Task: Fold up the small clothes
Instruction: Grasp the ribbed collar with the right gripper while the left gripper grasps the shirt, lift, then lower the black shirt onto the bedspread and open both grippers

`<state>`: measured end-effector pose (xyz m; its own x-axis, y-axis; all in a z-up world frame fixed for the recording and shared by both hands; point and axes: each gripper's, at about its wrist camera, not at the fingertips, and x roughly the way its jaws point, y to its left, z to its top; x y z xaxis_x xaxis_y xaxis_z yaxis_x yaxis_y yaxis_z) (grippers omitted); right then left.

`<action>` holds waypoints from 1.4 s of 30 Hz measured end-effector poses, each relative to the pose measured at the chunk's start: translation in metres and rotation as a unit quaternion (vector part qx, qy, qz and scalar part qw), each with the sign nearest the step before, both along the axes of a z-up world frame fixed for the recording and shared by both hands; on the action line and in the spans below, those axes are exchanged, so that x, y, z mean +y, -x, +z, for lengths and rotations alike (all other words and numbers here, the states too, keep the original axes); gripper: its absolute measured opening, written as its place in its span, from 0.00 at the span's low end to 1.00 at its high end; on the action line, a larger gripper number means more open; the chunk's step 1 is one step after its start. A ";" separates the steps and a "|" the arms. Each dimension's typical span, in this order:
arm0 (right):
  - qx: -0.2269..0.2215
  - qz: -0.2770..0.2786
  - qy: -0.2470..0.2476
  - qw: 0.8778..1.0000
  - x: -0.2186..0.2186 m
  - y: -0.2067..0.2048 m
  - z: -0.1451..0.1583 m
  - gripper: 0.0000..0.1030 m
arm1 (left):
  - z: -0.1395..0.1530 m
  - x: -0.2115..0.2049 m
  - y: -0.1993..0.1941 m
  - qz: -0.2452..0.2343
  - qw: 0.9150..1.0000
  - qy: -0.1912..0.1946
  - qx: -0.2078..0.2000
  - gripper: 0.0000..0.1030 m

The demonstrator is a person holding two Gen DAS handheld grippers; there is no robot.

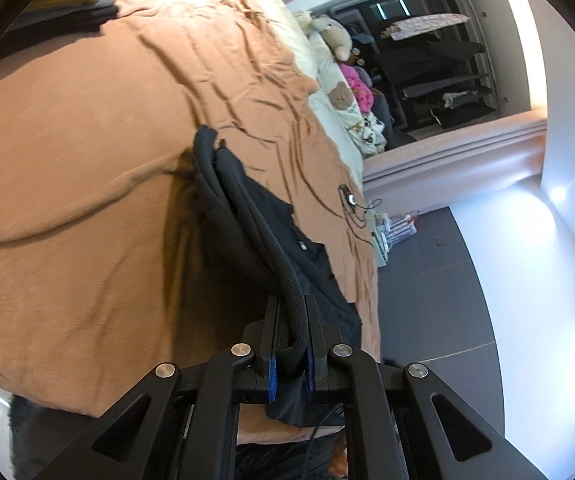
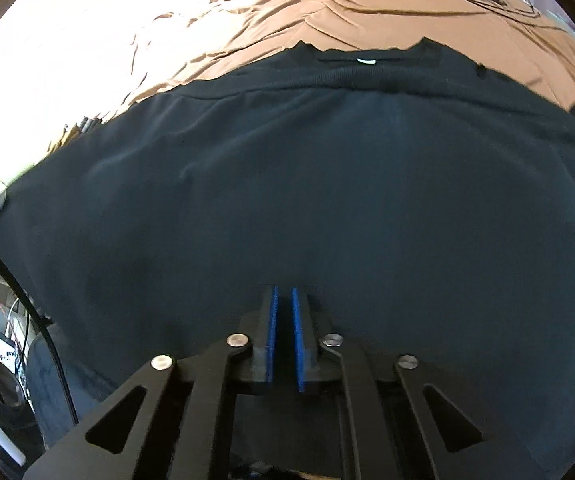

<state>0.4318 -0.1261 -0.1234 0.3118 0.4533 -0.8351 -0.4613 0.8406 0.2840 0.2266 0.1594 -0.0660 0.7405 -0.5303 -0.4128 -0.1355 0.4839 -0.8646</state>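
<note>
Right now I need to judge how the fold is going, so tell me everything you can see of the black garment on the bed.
The black knit garment is soft, matte fabric with a ribbed neckband and a small white label inside the collar. Most of it lies spread on the rumpled rust-brown bedsheet. One thick rolled edge is lifted off the sheet, pinched between the blue pads of the left hand-held gripper. The right hand-held gripper sits over its middle, jaws nearly together, with nothing visibly between them.
</note>
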 end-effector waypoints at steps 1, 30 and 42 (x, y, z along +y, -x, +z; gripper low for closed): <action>-0.001 -0.003 -0.004 1.000 0.000 0.004 -0.003 0.03 | 0.004 -0.003 -0.001 -0.003 1.000 0.000 -0.004 0.09; -0.036 -0.078 -0.147 0.986 -0.108 0.085 0.008 0.39 | 0.102 -0.162 -0.074 -0.135 0.987 -0.045 -0.074 0.09; -0.063 -0.166 -0.176 0.968 -0.204 0.111 0.031 0.48 | 0.091 -0.261 -0.103 -0.219 0.972 -0.051 -0.072 0.09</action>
<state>0.3206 -0.3302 -0.0921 0.5783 0.5602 -0.5931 -0.2317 0.8099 0.5389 0.3291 -0.1019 0.0247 0.5069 -0.7691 -0.3894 0.2217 0.5528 -0.8033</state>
